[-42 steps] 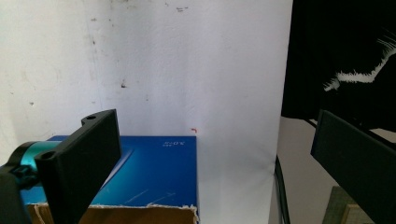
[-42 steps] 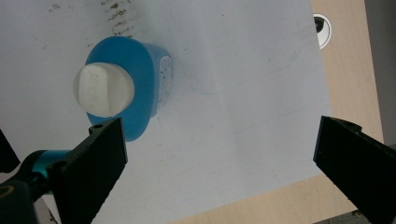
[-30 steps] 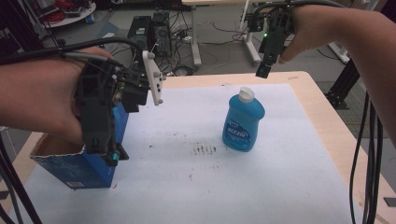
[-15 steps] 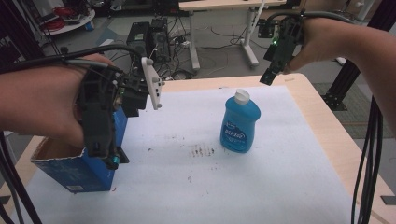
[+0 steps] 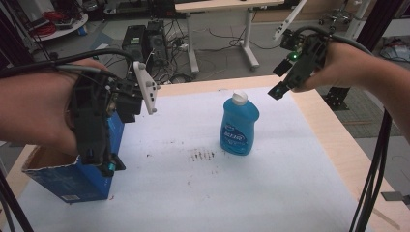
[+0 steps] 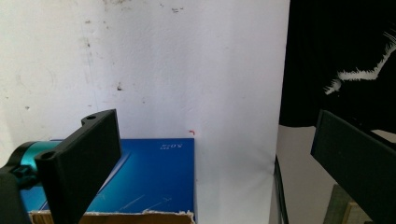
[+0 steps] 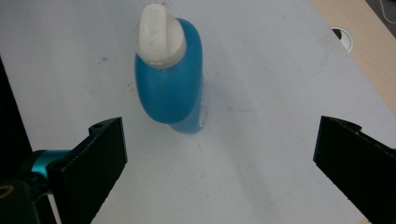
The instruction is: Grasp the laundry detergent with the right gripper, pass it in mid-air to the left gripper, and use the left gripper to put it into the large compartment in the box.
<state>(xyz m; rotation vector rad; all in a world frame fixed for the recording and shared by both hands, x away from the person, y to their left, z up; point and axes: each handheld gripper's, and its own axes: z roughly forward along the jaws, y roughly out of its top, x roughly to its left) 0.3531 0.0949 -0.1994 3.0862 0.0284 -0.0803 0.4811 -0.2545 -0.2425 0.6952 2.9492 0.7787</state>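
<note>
The right tongs (image 5: 282,88), wide open, have moved up and away from the bottle (image 5: 239,124), while the left tongs (image 5: 104,162), also wide, stay above the box (image 5: 72,179).

The blue bottle (image 5: 239,126) is standing alone near the middle of the white sheet (image 5: 270,193), leaving bare surface open all around it for a gripper to pass. The right gripper (image 7: 219,168) is hanging above it with jaws spread wide and nothing between them. At the sheet's left edge the open blue box (image 5: 72,179) is blocking the way beneath the left gripper (image 5: 104,159).
</note>
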